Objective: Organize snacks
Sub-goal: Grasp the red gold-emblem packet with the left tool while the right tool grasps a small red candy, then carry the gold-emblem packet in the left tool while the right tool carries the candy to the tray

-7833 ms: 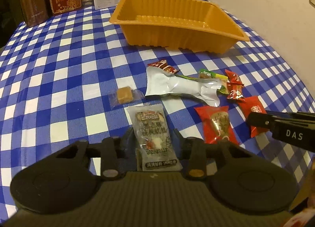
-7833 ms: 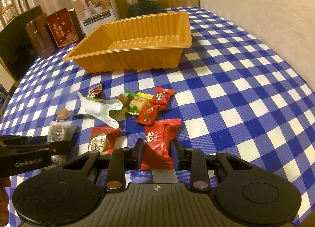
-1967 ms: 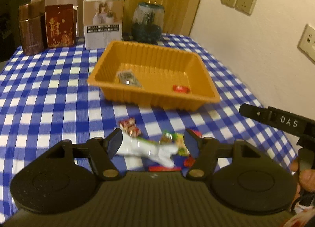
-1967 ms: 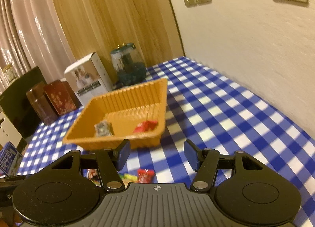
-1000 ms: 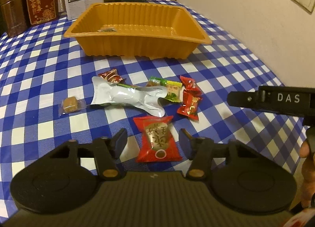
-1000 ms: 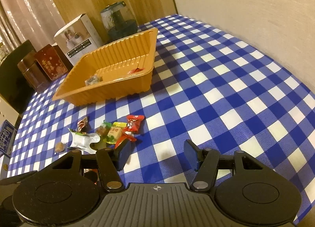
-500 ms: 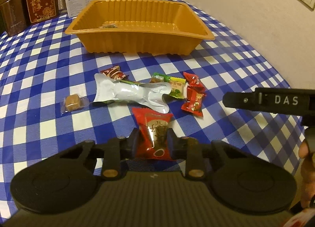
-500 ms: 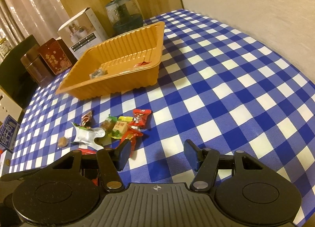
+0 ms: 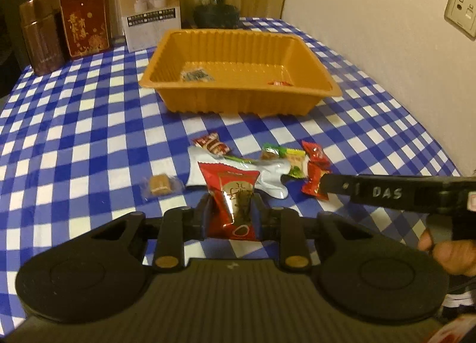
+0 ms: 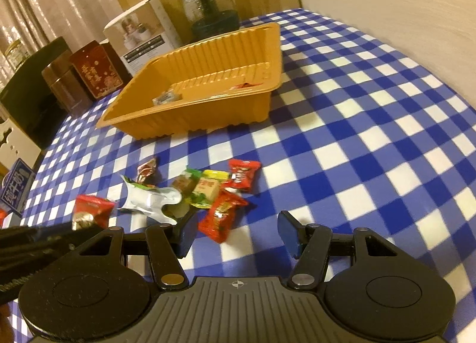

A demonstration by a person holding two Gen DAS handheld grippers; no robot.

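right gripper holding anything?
No: the right gripper has its jaws apart over the checked cloth, with a small red candy lying just ahead, untouched.

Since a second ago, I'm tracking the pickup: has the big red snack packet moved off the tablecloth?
Yes. The big red snack packet, clamped in the left claw, has risen from the cloth and now overlaps the silver pouch it lay short of.

Tray (image 9: 238, 98) behind loose snacks (image 9: 285, 158); boxes (image 9: 86, 27) behind-left of tray.
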